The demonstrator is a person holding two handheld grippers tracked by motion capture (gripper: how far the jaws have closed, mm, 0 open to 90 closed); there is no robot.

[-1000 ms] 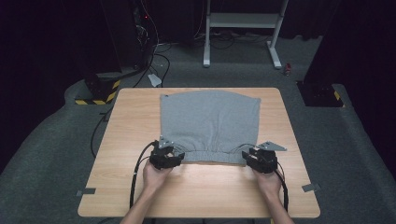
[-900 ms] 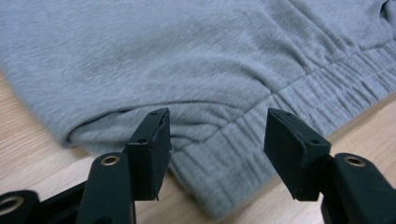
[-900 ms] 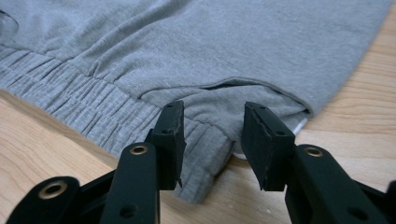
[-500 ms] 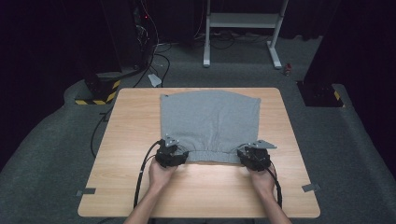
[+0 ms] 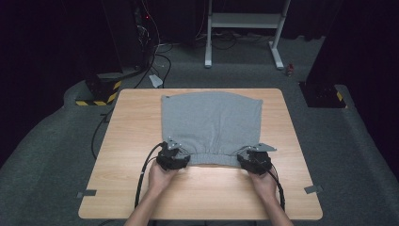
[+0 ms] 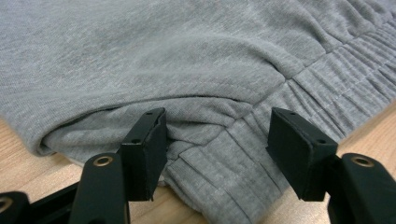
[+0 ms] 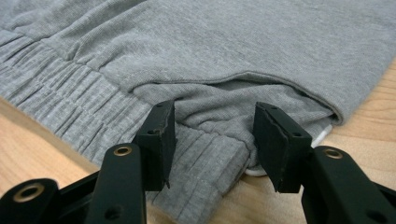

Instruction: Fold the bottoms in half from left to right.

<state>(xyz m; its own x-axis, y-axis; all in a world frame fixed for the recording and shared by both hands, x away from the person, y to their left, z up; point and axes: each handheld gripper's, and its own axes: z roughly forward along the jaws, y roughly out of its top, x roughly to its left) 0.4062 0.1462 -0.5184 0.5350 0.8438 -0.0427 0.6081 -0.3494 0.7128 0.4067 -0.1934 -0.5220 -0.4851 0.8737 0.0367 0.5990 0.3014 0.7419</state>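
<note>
Both grippers sit at the grey garment [image 5: 211,125] hem, 6 o'clock on the surface [image 5: 291,188]. Left gripper [image 6: 215,140] fingers and right gripper [image 7: 212,135] fingers have just been opening, gaping around bunched waistband corners, not pinching. Inner folds hidden.

Both forearms enter from bottom edge of high view, angled slightly inward. Left hand [image 5: 161,175] lower left of centre, wrapped around left gripper [image 5: 179,157]. Right hand [image 5: 263,181] lower right of centre, wrapped around right gripper [image 5: 246,159]. Both grippers low, level, pointing toward top of frame. Left jaws stand wide apart, pads free. Right jaws just been opening, now apart, fabric between them unpinched.
</note>
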